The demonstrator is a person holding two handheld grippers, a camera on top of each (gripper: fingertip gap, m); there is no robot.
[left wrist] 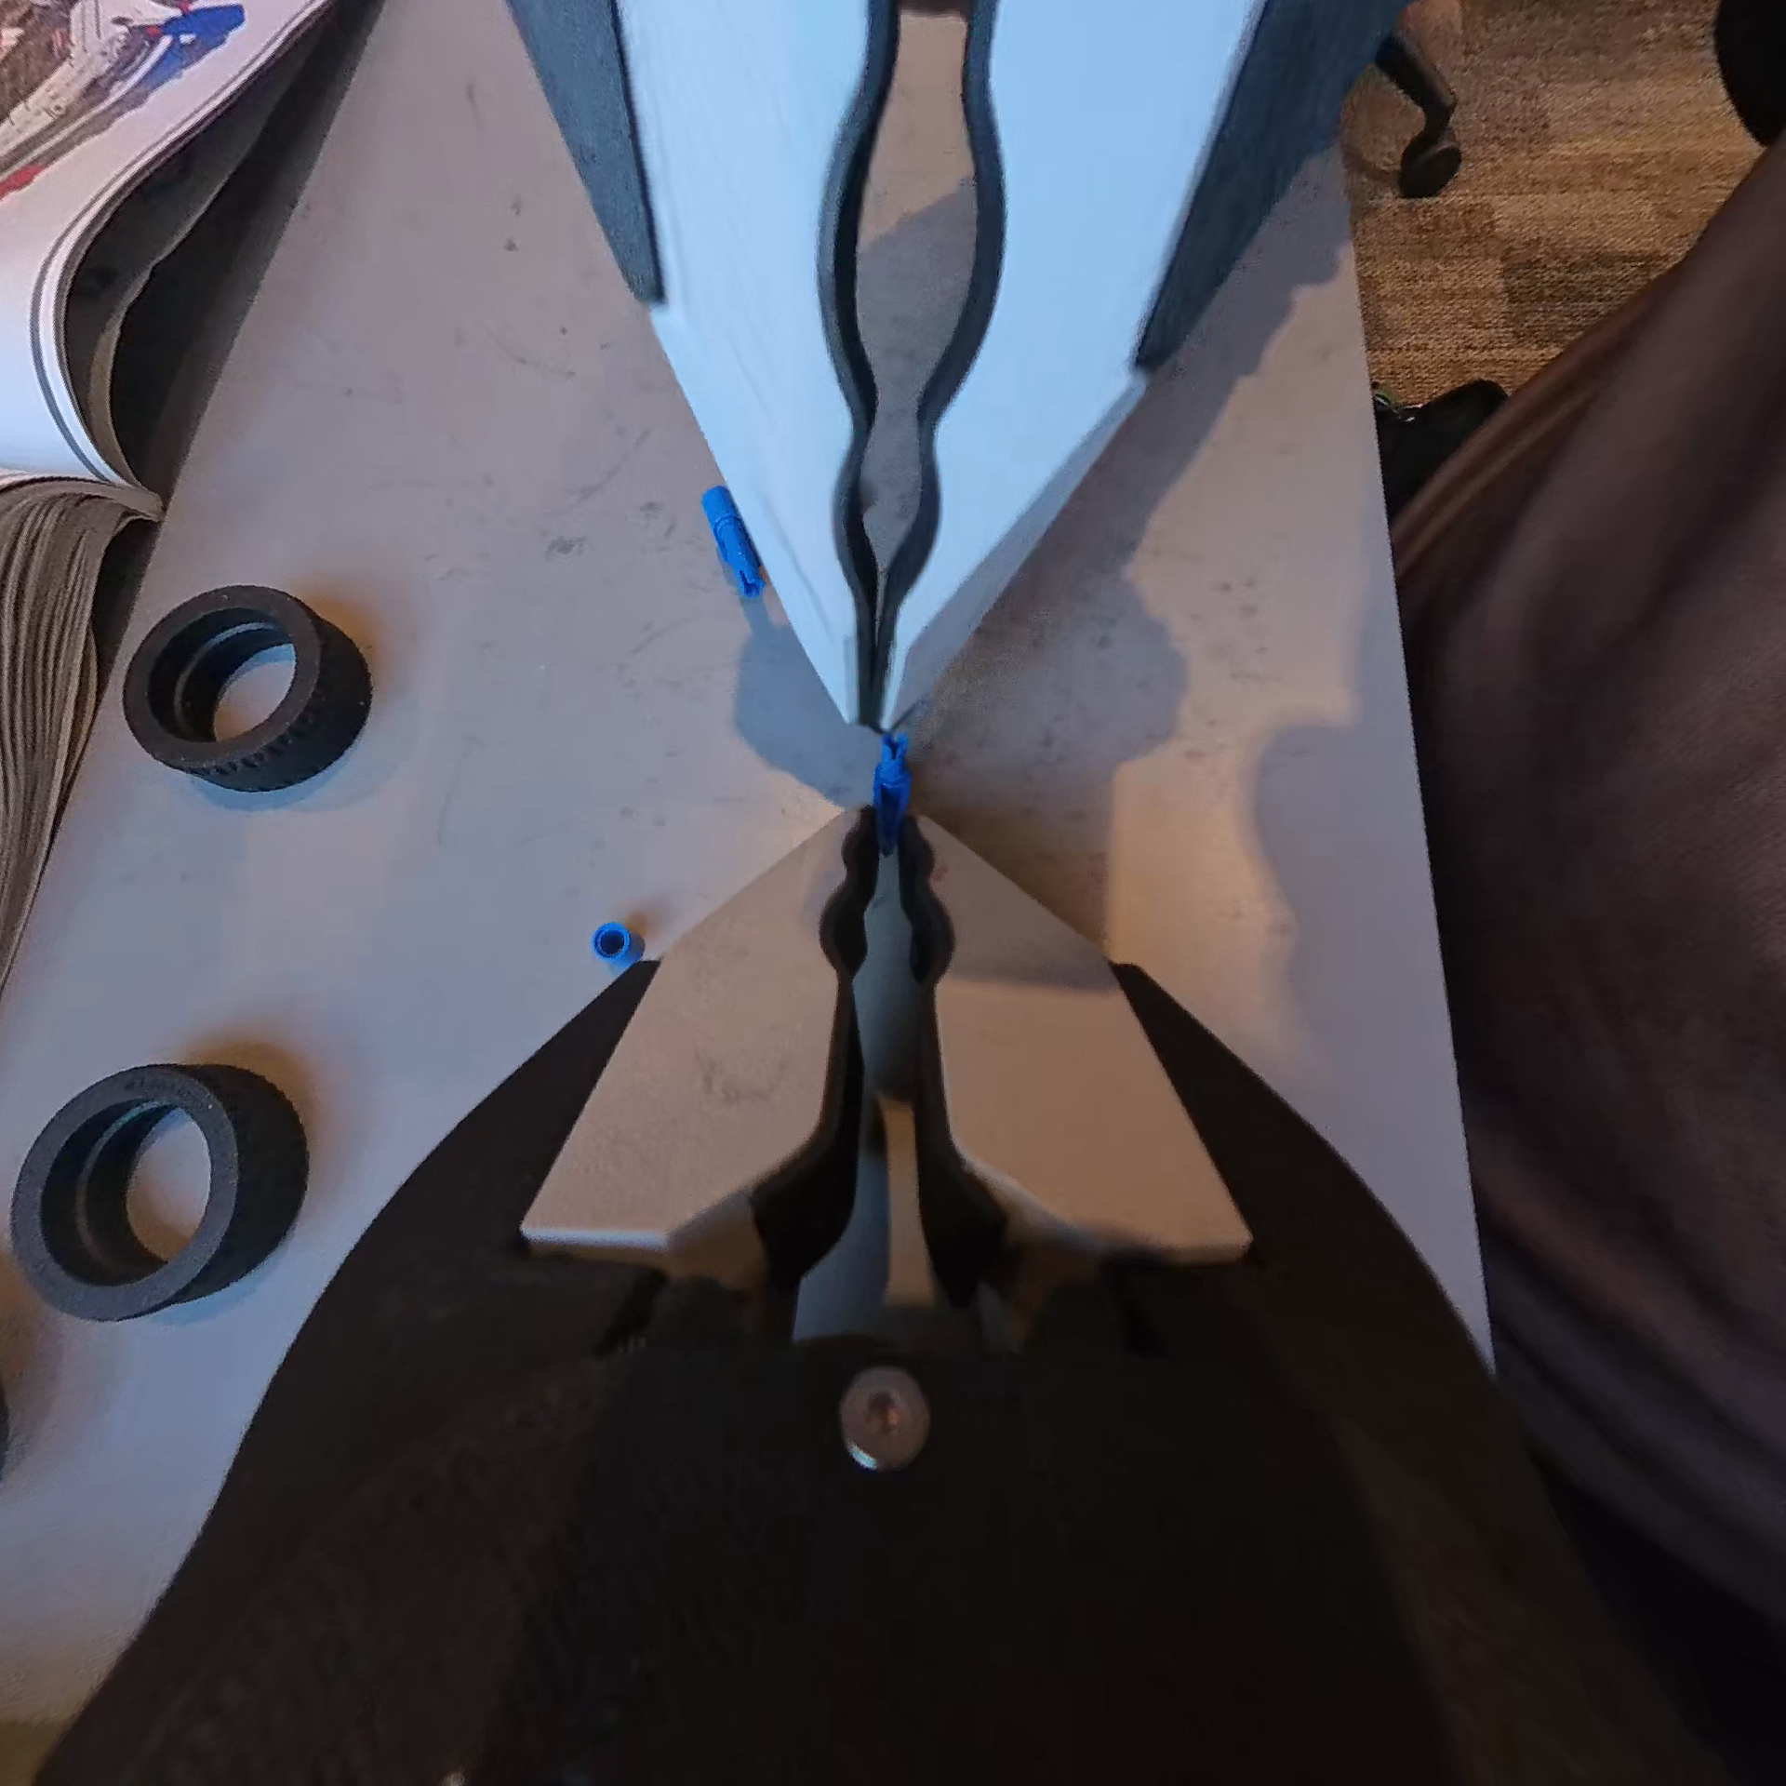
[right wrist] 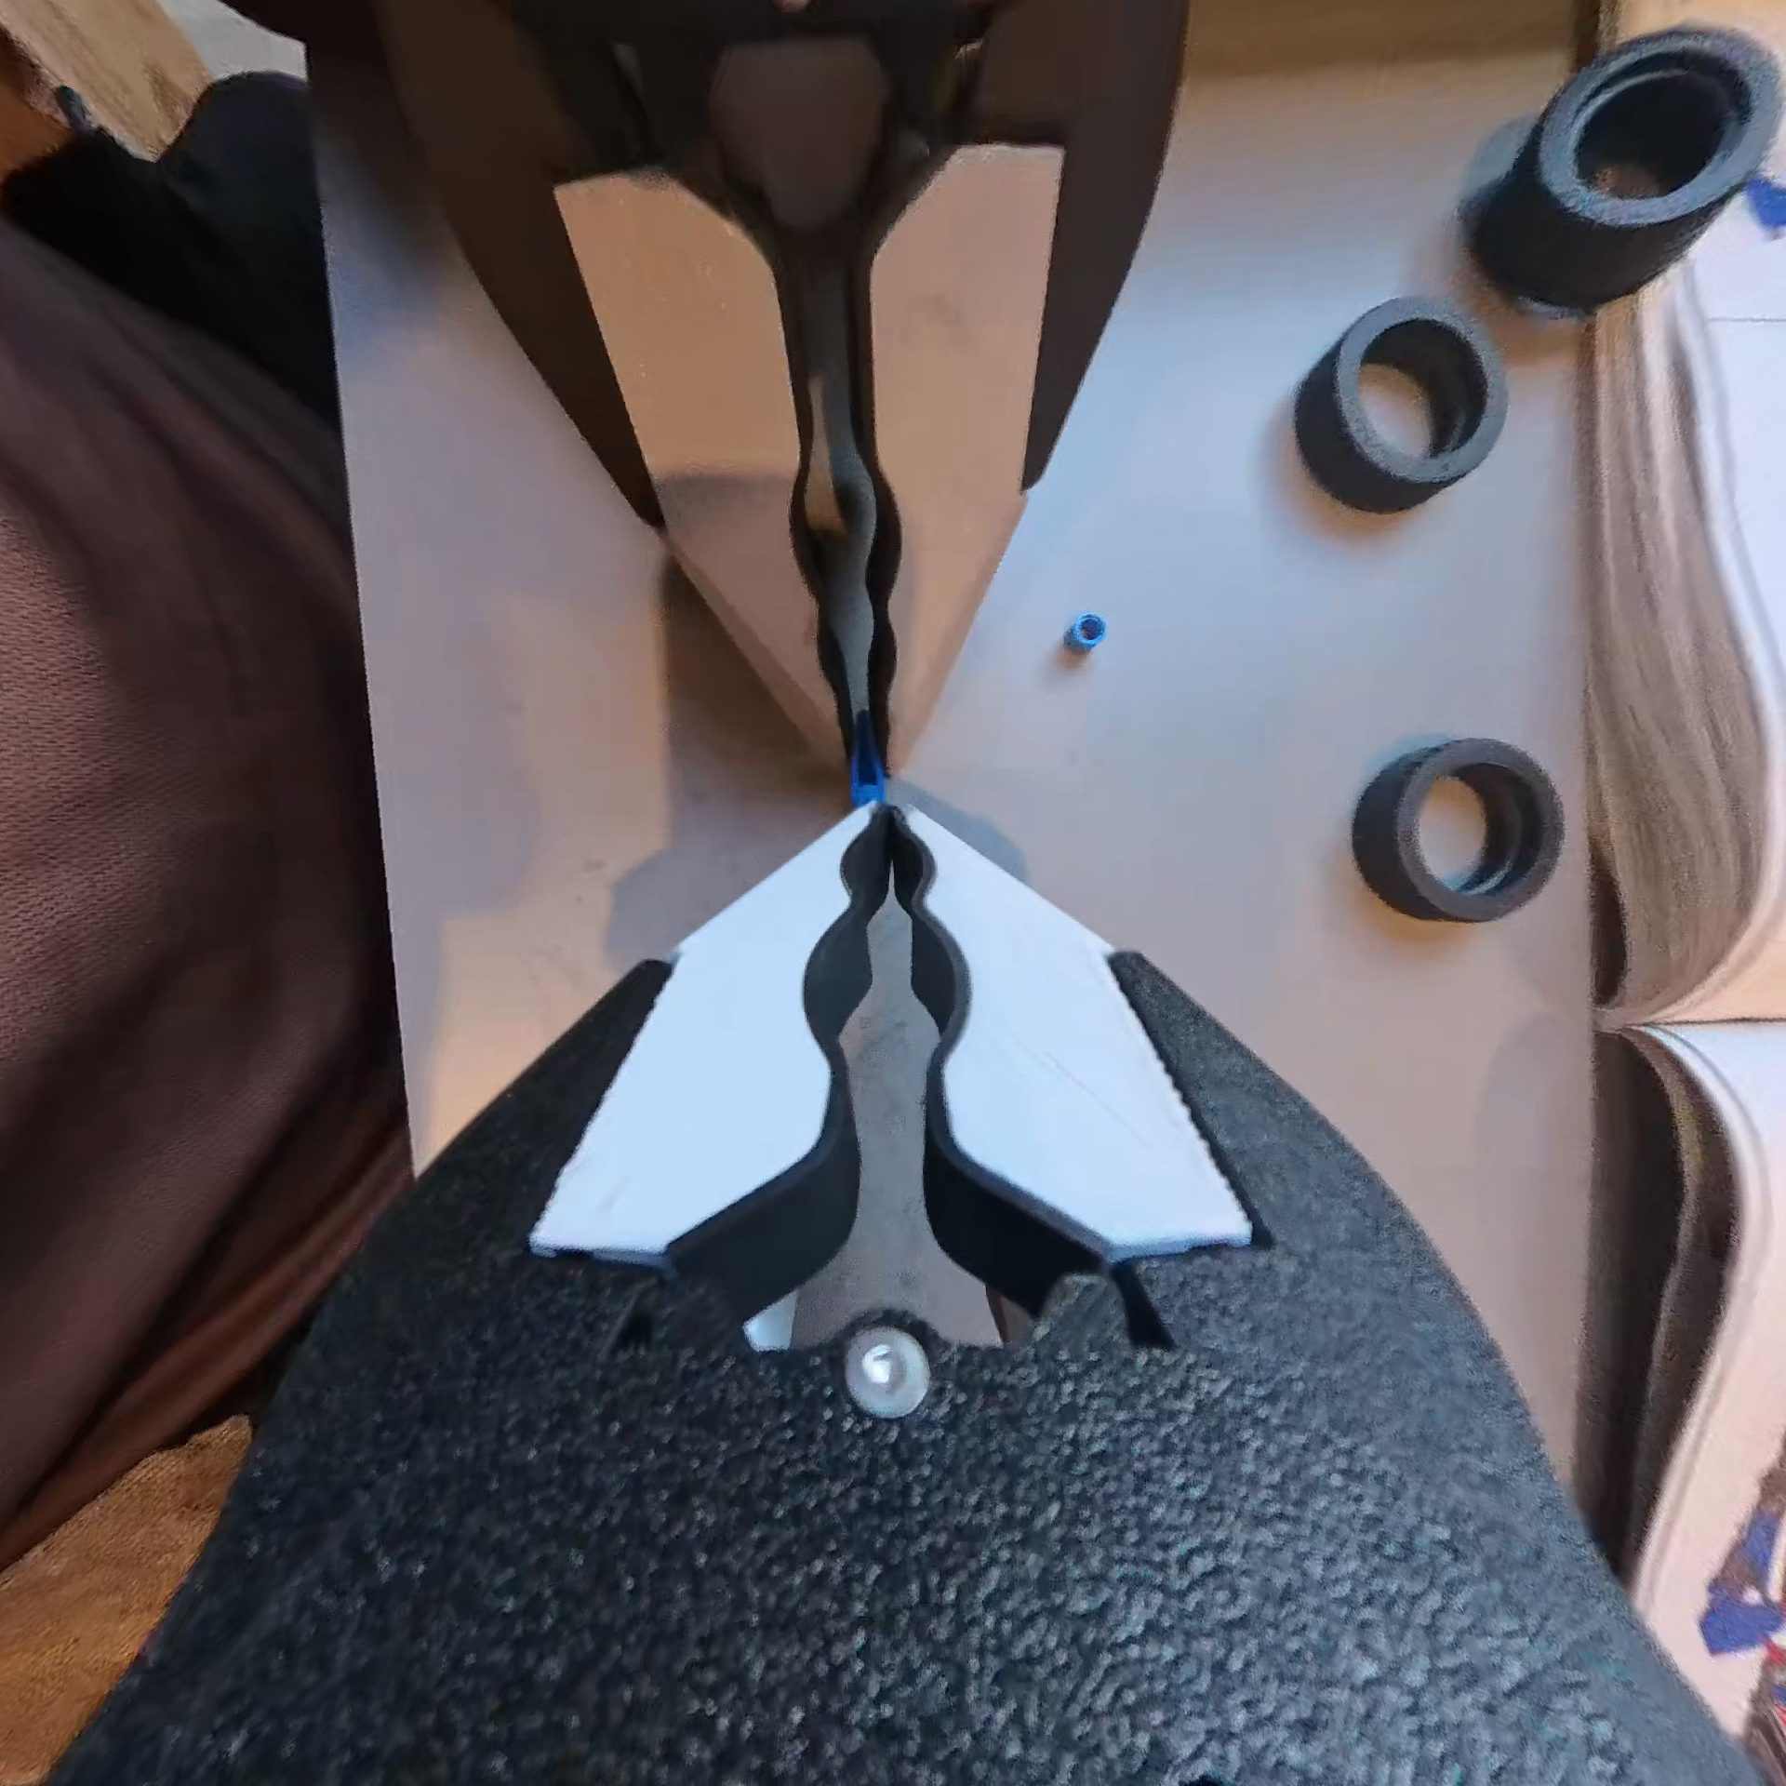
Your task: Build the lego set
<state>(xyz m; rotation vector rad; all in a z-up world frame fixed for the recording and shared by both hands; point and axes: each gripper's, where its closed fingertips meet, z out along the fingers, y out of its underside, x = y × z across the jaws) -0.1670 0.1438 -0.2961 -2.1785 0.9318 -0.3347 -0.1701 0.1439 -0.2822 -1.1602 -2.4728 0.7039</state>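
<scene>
Between both claw tips, a small blue pin [left wrist: 890, 785], seemingly ridged, is pinched from opposite ends.

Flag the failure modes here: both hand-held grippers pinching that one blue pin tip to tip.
1. The blue pin is held only at the very tips of the left hand-held gripper and the right hand-held gripper; a slight misalignment could flick it out.
2. It hangs near the table edge, so a dropped pin may land on the floor.
3. Loose blue pins beside the fingers could get knocked away.
</scene>
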